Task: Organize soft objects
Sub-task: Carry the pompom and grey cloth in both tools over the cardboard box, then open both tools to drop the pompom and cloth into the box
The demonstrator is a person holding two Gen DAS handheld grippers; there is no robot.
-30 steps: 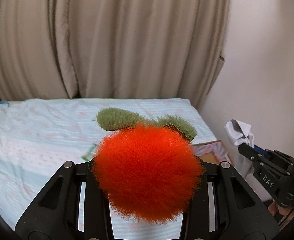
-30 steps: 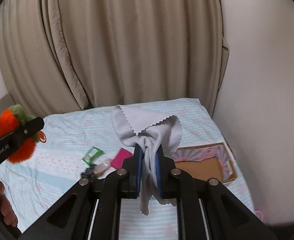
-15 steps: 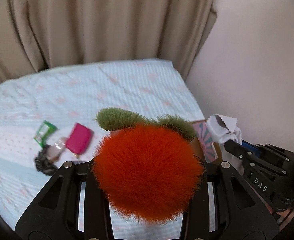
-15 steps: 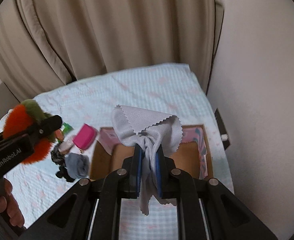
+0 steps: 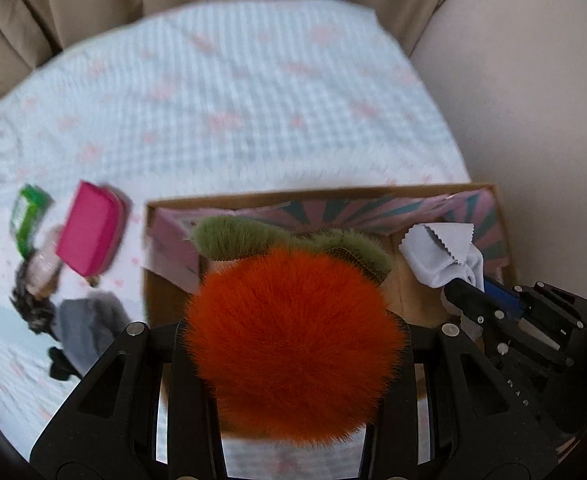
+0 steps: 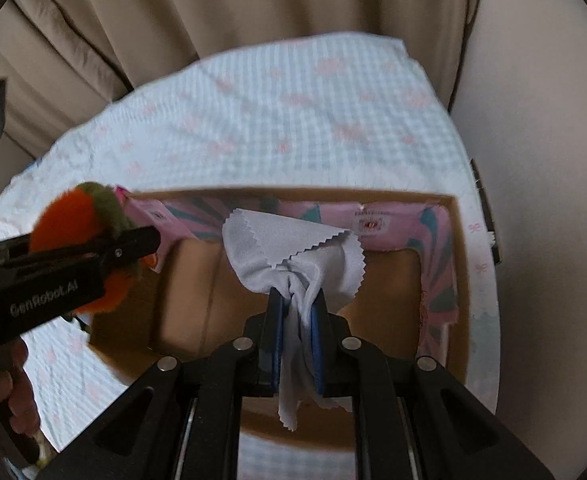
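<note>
My left gripper (image 5: 293, 344) is shut on a fluffy orange plush with green leaves (image 5: 293, 328), held above the left part of an open cardboard box (image 5: 161, 296). The plush also shows in the right wrist view (image 6: 69, 220). My right gripper (image 6: 296, 312) is shut on a white cloth with zigzag edges (image 6: 289, 244), held over the middle of the box (image 6: 389, 280). The cloth also shows in the left wrist view (image 5: 441, 256), right of the plush. The box has pink and teal patterned flaps (image 6: 437, 240).
The box lies on a bed with a pale blue checked sheet (image 5: 233, 92). Left of the box lie a pink pouch (image 5: 89, 240), a green packet (image 5: 29, 212), a grey soft item (image 5: 85, 320) and a dark tangled item (image 5: 33, 308). Beige curtains (image 6: 213, 12) and a wall (image 6: 541, 120) border the bed.
Both grippers have tipped down and moved over the box with their loads. The box and the items left of it have come into view. Both grips are unchanged.
</note>
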